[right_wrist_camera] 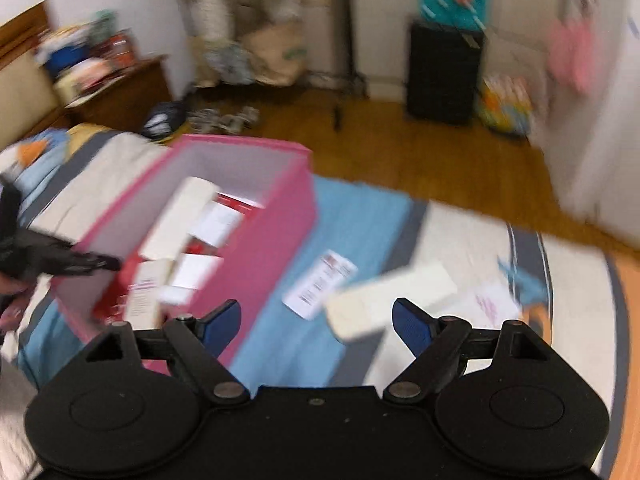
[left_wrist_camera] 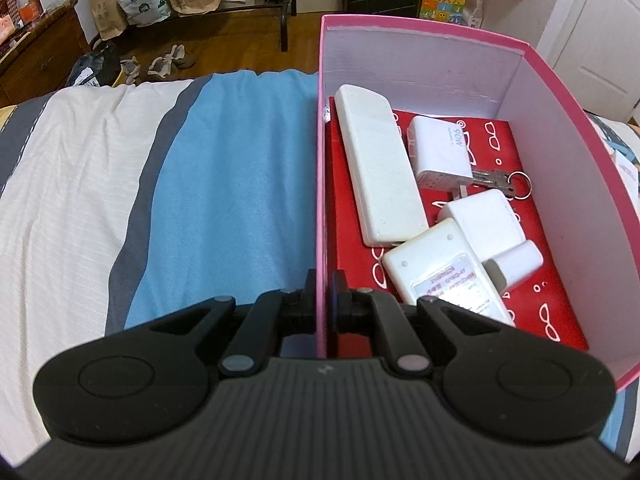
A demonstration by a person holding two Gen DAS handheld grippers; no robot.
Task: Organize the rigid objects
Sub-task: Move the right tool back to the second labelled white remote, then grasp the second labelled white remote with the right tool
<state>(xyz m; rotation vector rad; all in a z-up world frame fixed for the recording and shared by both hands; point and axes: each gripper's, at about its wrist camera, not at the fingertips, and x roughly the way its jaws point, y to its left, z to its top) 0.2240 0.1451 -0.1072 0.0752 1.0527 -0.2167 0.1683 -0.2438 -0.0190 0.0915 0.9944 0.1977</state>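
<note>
1. Bedroom floorboards and paper bags lie beyond a bed (left_wrist_camera: 224, 160) spread with a cover striped blue, white and grey; on it stands a pink box (left_wrist_camera: 424, 40), the landmark for all that follows.
2. Left gripper (left_wrist_camera: 323, 292): clenched on the box's near-left wall, one finger outside the wall and one inside.
3. Right gripper (right_wrist_camera: 316, 320): jaws spread wide with nothing between them, hanging above the cover to the right of the box (this view is blurred).
4. Inside the box, on its red patterned floor: a long white remote (left_wrist_camera: 378, 164) along the left wall, a white plug adapter (left_wrist_camera: 440, 152) toward the far wall, keys on a ring (left_wrist_camera: 504, 182) to the right of that adapter, and two more white chargers, one labelled (left_wrist_camera: 444, 276) and one plain (left_wrist_camera: 486, 220), toward the near end.
5. Outside the box, on the cover to its right: a white printed card (right_wrist_camera: 320, 284), then a second long white remote (right_wrist_camera: 390, 300) lying ahead of the right gripper's fingers.
6. Farther right of the box, a paper with pink print (right_wrist_camera: 494, 304).
</note>
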